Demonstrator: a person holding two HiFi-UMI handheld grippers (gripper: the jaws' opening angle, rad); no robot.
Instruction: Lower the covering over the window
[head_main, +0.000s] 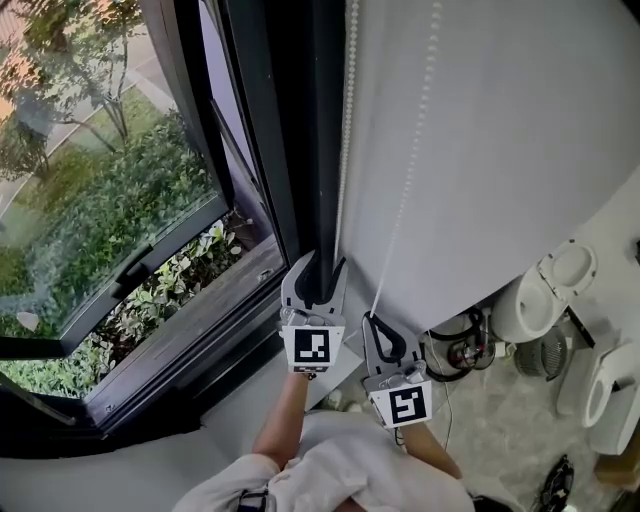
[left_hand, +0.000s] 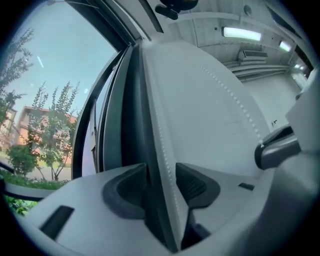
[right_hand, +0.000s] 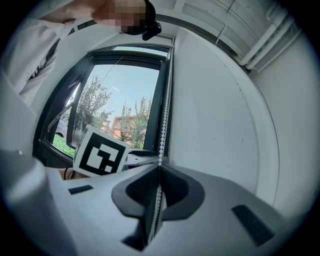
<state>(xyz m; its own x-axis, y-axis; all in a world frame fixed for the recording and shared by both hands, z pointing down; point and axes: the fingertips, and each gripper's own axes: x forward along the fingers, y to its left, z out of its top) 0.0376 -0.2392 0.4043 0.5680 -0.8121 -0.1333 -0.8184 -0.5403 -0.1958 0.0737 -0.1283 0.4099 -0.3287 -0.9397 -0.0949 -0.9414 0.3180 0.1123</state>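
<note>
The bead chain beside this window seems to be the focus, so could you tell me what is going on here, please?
A person is working the bead chain with a gripper in each hand. The right gripper is shut on one strand. The left gripper has its jaws apart around the second strand, not pressing it. The window is uncovered, with no blind over the glass yet.

A white, rounded plastic appliance with an oval top stands on a pale mottled stone floor. Just left of it lies a coil of black cable. Below it sits a small grey round grille, and further right a white moulded plastic device. Far left of the appliance, outdoors, grow dense green shrubs and a thin-trunked leafy tree.
</note>
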